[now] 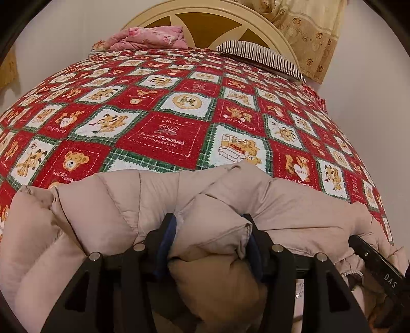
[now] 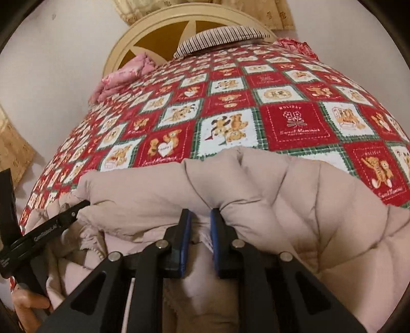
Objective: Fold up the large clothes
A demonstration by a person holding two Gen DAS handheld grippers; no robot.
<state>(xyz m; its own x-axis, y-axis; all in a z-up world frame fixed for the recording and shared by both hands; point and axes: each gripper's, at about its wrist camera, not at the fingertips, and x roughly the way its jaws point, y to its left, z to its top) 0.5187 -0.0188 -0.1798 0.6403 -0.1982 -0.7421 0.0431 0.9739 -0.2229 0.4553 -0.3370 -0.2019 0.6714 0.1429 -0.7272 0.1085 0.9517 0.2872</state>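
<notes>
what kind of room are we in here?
Most likely a home bedroom. A bed with a red teddy-bear patchwork quilt fills both views, a rounded cream headboard stands against the wall, and a striped pillow lies at its head. Both grippers hold a beige puffer coat.

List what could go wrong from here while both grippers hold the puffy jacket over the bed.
1. The left gripper pinches only a thick, puffy fold of the jacket; it may squeeze out.
2. The right gripper grips just the jacket's edge, so the slippery fabric could slide free.
3. Bunched layers may land crooked on the quilt.
</notes>
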